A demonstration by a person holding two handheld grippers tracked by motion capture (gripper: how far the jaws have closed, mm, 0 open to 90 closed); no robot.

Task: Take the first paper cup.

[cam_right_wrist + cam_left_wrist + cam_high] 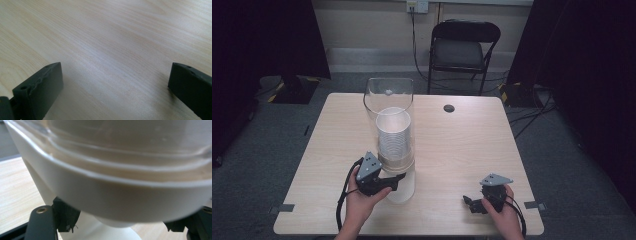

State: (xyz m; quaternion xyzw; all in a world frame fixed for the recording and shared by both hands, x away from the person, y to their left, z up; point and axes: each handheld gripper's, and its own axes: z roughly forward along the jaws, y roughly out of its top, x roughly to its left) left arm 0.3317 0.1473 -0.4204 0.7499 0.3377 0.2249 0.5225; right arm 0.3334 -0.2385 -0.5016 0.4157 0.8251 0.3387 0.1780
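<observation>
1. Our left gripper (399, 179) pinches the white base (110, 225) of the cup dispenser (395, 145), which stands near the table's (462, 150) middle.
2. A stack of white cups (393, 131) sits inside its clear tube.
3. Our right gripper (472, 202) rests spread wide over bare wood, well apart from it.

Tall clear plastic cup dispenser tube (388, 107) stands upright on a white plastic base (401, 192), left of centre on the light wooden desk (462, 150), towards the near edge. Top of tube open, rim rounded. Inside it, a stack of white ribbed paper cups (393, 137), mouths up, fills the lower half; upper half of the tube is empty. In the left gripper view, the white base collar (120, 200) flares wide above a narrower white stem (100, 230).
</observation>
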